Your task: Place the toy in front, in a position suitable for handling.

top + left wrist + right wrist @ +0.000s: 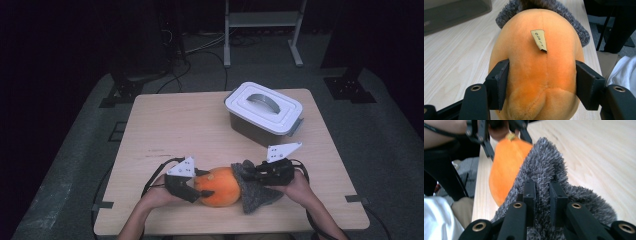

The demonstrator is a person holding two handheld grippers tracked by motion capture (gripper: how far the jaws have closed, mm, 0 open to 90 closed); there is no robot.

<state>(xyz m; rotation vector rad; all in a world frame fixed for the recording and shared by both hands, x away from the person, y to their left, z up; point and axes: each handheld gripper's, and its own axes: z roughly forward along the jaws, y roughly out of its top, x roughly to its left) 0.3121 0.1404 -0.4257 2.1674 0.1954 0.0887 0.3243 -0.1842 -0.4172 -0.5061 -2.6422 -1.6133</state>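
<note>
An orange plush toy [218, 186] lies near the table's front edge, with a grey fuzzy cloth [256, 196] draped against its right end. My left gripper [192, 188] holds the toy's left end; in the left gripper view both jaws press into the orange plush toy [539, 65], which carries a small tan tag [539, 40]. My right gripper [252, 172] is shut on a fold of the grey cloth [541, 170], pinched between its jaws. Behind the cloth, the right gripper view shows the orange toy [506, 167] and the left gripper [499, 130].
A grey storage box with a white lid [264, 106] and handle stands at the back right of the wooden table [175, 125]. A white metal frame [262, 30] and cables lie on the dark floor beyond. The person's forearms come in at the bottom.
</note>
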